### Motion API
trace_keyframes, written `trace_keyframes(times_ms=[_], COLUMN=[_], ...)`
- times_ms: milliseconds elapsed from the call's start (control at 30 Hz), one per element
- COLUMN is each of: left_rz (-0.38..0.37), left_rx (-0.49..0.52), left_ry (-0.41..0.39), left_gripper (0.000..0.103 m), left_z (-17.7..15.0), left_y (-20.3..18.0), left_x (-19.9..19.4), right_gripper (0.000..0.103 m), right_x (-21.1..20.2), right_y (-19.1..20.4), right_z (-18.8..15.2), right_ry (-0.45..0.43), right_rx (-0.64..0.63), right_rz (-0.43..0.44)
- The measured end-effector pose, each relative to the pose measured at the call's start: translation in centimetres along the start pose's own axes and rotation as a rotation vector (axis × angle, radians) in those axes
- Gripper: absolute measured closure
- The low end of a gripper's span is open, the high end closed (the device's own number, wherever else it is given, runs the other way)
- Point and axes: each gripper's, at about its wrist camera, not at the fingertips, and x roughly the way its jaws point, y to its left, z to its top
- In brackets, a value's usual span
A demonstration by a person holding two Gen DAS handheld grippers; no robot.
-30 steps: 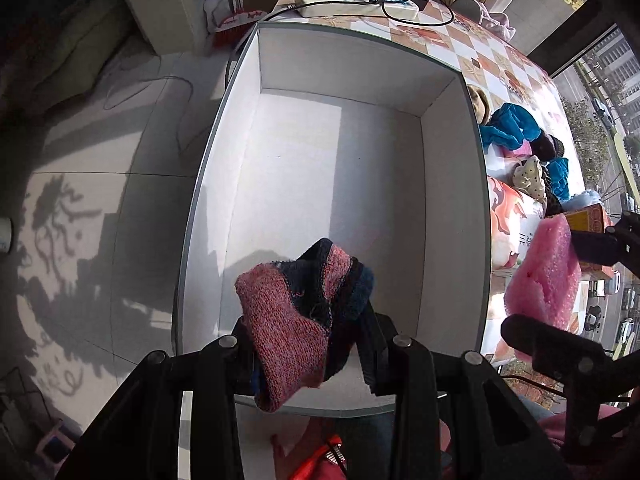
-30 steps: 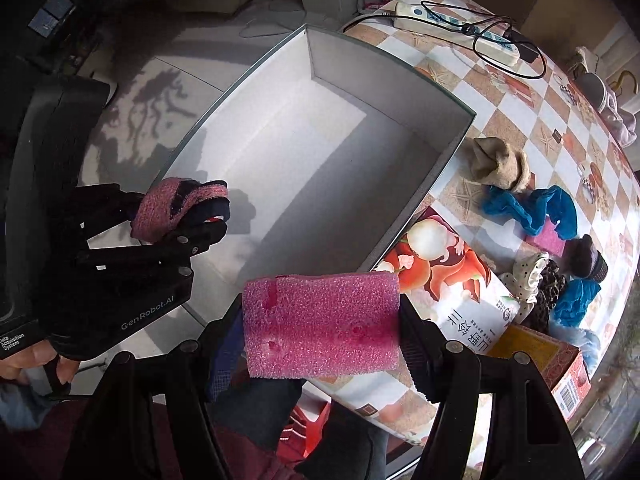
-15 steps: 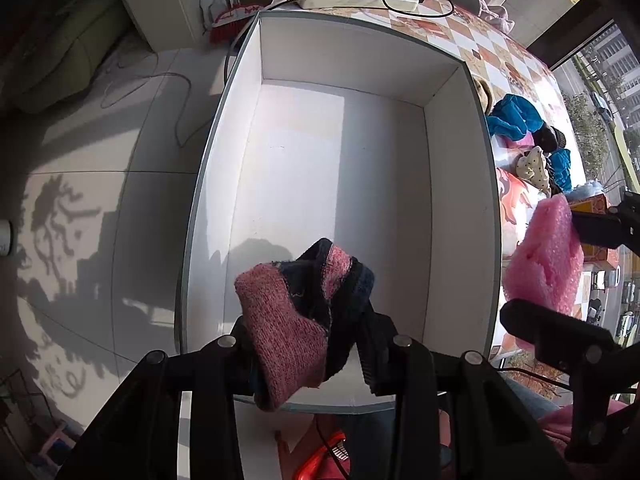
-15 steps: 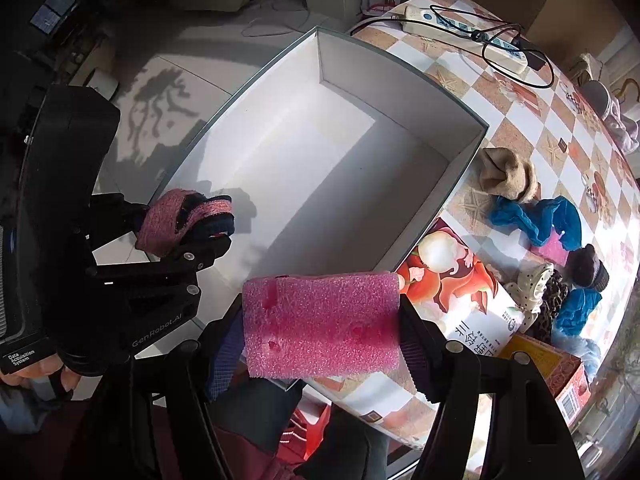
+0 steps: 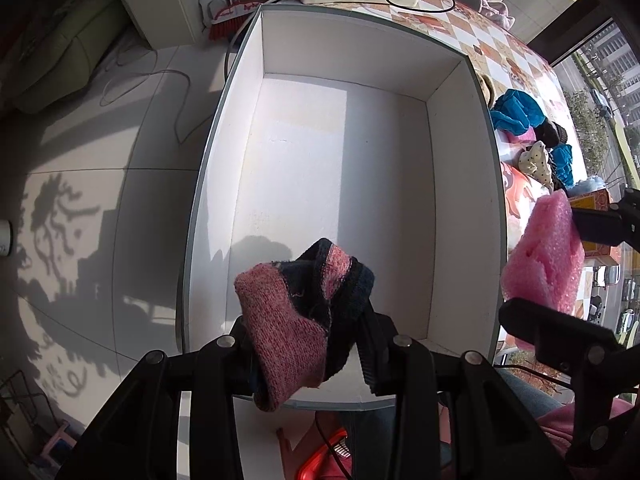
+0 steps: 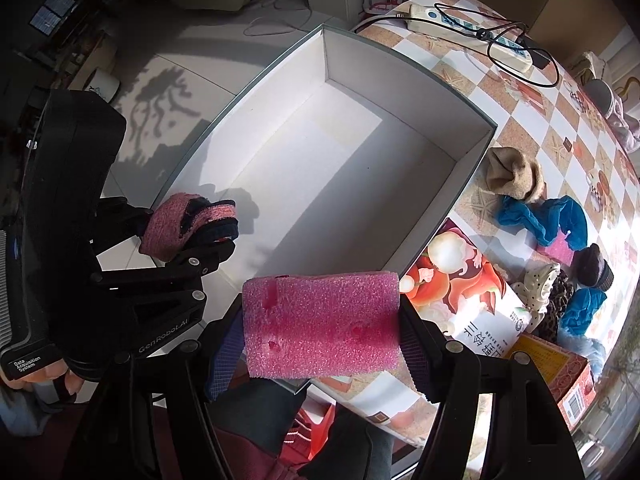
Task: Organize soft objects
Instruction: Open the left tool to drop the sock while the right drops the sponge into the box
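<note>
My left gripper [image 5: 306, 354] is shut on a pink and navy knitted sock [image 5: 288, 320], held above the near end of a large empty white box [image 5: 304, 168]. The same sock [image 6: 188, 226] and left gripper [image 6: 192, 240] show at the left of the right wrist view. My right gripper [image 6: 322, 332] is shut on a pink foam block [image 6: 324, 326], which hangs over the box's near right corner [image 6: 296, 390]. In the left wrist view that foam block [image 5: 544, 264] appears just right of the box wall.
On the checkered table [image 6: 512, 92] right of the box lie a tan sock [image 6: 516, 176], blue cloths [image 6: 548, 218], a dark hat [image 6: 596, 268], a spotted item [image 6: 536, 286], a printed bag [image 6: 468, 300] and an orange carton [image 6: 560, 376]. A power strip [image 6: 472, 28] lies at the far end. Tiled floor [image 5: 100, 184] lies left.
In both views the box has slid a little farther from the near edge and sits more to the right. Both gripped items stay held as before.
</note>
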Motion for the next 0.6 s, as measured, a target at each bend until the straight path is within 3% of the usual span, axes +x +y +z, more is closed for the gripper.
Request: trace_keyframes(times_ms=[233,300,367,433,567,600], left_rz=[-0.001,0.001,0.007,0.015,-0.014,-0.018], left_rx=[0.009,0.012,0.013,0.005,-0.032,-0.045], left_ry=[0.004,-0.002,-0.012,-0.018,-0.022,-0.023], left_gripper=[0.061,0.052,0.034,0.025,0.020,0.019], left_z=[-0.1,-0.1,-0.1,0.0,0.0,0.1], left_y=[-0.2,-0.3,-0.3,-0.1,0.6,0.8], left_x=[0.1,0.0,-0.1,-0.3,-0.4,-0.4], right_gripper=[0.032,0.032,0.032,0.031,0.029,0.019], right_x=[0.1,0.2,0.3,0.3,0.1,0.1], right_y=[0.1,0.2,0.2,0.0,-0.8,-1.1], right_z=[0.0,0.0,0.1,0.0,0.0,0.0], right_ry=[0.002,0.002,0.004,0.007,0.003,-0.002], right_rx=[0.000,0.000,0.000,0.007,0.040,0.054], right_rz=[0.004,0.007,0.011,0.015,0.023,0.016])
